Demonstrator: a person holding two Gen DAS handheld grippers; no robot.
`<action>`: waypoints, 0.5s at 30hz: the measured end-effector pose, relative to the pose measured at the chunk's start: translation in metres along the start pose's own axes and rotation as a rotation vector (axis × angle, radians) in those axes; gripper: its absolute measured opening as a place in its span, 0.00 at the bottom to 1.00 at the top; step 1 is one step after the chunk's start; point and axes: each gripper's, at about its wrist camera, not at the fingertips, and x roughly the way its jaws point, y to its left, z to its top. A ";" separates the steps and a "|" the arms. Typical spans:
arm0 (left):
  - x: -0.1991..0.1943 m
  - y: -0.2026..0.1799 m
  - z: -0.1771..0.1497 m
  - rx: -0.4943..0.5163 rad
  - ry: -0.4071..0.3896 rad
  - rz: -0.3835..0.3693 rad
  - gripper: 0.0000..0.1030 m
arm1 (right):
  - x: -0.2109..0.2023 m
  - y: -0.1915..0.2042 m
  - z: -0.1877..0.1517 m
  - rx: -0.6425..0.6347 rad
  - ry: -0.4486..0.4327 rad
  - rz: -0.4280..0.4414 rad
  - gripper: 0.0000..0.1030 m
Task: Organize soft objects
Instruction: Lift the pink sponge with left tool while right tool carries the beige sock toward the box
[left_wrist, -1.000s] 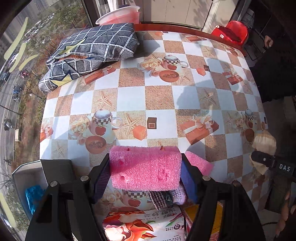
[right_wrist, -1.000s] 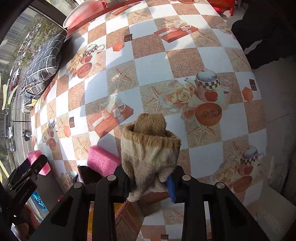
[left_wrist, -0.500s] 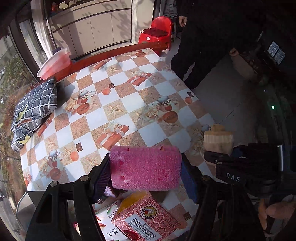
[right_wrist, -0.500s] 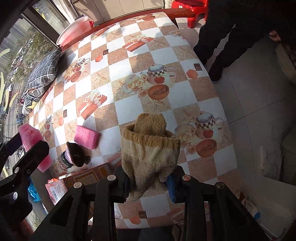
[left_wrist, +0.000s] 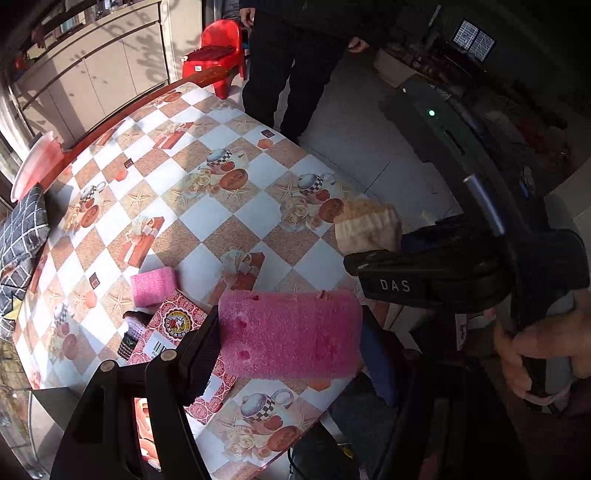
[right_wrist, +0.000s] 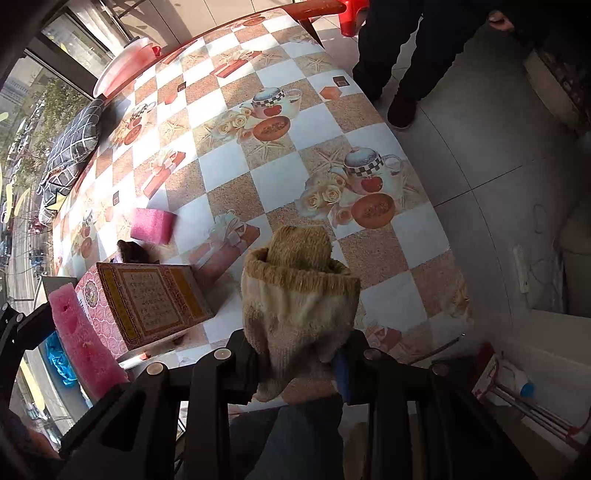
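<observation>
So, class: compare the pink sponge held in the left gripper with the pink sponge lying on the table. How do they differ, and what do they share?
The held pink sponge is clamped between the fingers of the left gripper above the table edge; the loose pink sponge rests flat on the tablecloth, untouched. The held sponge shows small holes in its face; the loose sponge shows none. Both are pink, blocky and foam-like.

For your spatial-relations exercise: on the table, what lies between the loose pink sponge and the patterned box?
In the right wrist view, a small dark knitted item sits between the loose pink sponge and the patterned box, against the box's far edge.
</observation>
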 end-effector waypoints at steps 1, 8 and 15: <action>-0.001 -0.001 -0.007 0.007 0.005 0.001 0.71 | 0.002 0.002 -0.005 -0.002 0.009 0.006 0.32; -0.014 0.010 -0.044 -0.009 0.012 0.023 0.71 | 0.018 0.032 -0.033 -0.091 0.084 0.037 0.32; -0.025 0.038 -0.087 -0.098 0.034 0.057 0.71 | 0.022 0.062 -0.047 -0.197 0.109 0.047 0.32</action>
